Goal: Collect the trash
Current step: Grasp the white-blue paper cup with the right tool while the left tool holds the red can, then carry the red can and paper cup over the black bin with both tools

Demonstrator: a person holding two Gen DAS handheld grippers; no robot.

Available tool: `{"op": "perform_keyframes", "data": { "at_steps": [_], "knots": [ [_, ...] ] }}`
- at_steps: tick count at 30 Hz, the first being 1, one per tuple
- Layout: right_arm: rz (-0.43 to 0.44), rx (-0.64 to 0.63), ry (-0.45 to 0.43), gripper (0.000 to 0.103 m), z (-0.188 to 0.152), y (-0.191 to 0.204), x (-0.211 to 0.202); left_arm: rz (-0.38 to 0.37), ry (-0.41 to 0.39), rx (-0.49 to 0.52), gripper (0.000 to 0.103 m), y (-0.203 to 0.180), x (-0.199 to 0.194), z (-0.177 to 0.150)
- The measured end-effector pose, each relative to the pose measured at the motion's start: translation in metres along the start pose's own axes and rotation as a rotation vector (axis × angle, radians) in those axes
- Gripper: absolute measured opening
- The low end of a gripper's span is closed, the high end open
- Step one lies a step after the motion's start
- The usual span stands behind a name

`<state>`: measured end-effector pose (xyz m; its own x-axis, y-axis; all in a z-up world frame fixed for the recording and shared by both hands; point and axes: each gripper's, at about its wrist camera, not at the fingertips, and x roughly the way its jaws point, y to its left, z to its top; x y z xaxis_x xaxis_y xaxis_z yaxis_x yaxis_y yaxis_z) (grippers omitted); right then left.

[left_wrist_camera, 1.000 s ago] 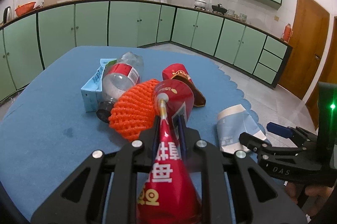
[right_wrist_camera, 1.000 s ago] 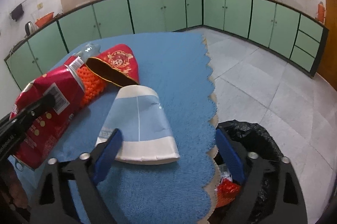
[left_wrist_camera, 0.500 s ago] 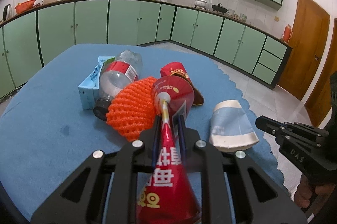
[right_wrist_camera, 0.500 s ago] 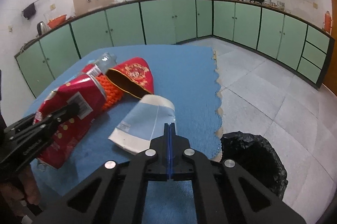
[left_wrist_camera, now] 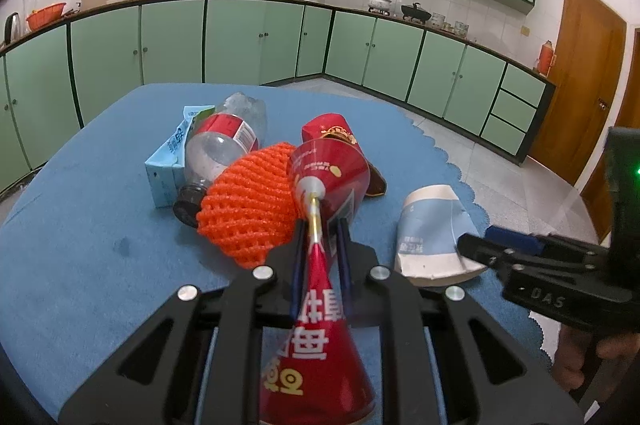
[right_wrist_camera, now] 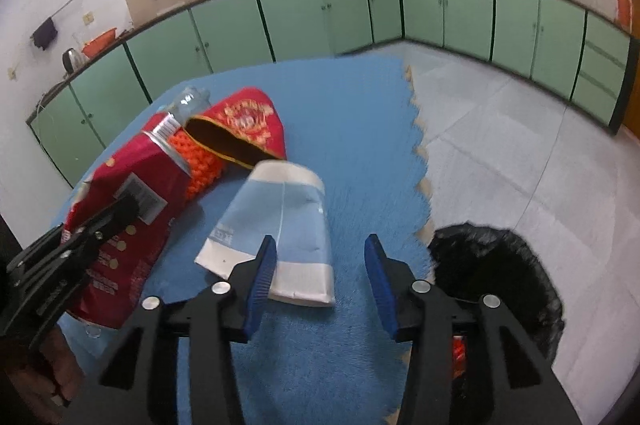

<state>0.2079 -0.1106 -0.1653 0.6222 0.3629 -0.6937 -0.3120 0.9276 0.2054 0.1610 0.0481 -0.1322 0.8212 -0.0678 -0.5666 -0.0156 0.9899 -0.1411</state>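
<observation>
**Trash on blue table, two handheld grippers**

- Left gripper: jaws clamped on a red snack bag, which is held off the blue tablecloth; the bag's far end is seen just beside the orange foam net.
- Right gripper: jaws opening, nothing pressed between the pads; a flattened blue-and-white paper cup lies on the cloth just ahead, its near edge partly between the blue pads.
- Red-and-gold paper cup: lying on its side behind the net, mouth towards the table edge.
- Clear plastic bottle: on its side, dark cap towards the camera, resting against a light blue carton.
- Black trash bag: found on the floor below the scalloped table edge, mouth open, red litter visible inside.
</observation>
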Motion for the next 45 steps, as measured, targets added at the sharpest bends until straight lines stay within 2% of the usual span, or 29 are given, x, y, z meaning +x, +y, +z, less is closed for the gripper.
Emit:
{"op": "perform_keyframes", "data": {
  "at_steps": [2,3,4,7,10,18,24,33,45],
  "knots": [
    [0.018,0.012,0.02,0.037,-0.002,-0.002,0.005,0.001,0.001,0.003,0.013,0.0,0.001,0.001],
    [0.038,0.008,0.032,0.028,-0.003,-0.001,0.007,0.002,0.001,0.003,0.013,-0.002,0.002,0.002],
    [0.03,-0.002,0.03,0.025,-0.004,0.002,0.007,0.003,0.001,0.003,0.013,-0.002,0.002,0.002],
    [-0.018,-0.061,0.004,0.015,-0.005,0.01,0.003,0.002,0.004,0.004,0.013,-0.001,0.003,0.002],
    [0.006,-0.037,-0.016,0.011,-0.003,0.007,-0.003,0.002,0.004,0.007,0.013,-0.002,0.004,0.002],
    [0.005,-0.046,-0.1,0.009,0.009,0.006,-0.033,-0.021,-0.002,-0.006,0.012,-0.001,0.0,0.007],
    [-0.05,-0.062,-0.177,0.009,0.02,0.001,-0.064,-0.058,-0.038,0.023,0.011,-0.016,-0.007,0.016],
    [-0.143,-0.044,-0.252,0.009,0.027,-0.022,-0.106,-0.134,-0.087,0.073,0.011,-0.057,-0.011,0.035],
    [-0.275,0.031,-0.287,0.009,0.017,-0.072,-0.148,-0.25,-0.117,0.142,0.01,-0.136,-0.006,0.045]
  ]
}}
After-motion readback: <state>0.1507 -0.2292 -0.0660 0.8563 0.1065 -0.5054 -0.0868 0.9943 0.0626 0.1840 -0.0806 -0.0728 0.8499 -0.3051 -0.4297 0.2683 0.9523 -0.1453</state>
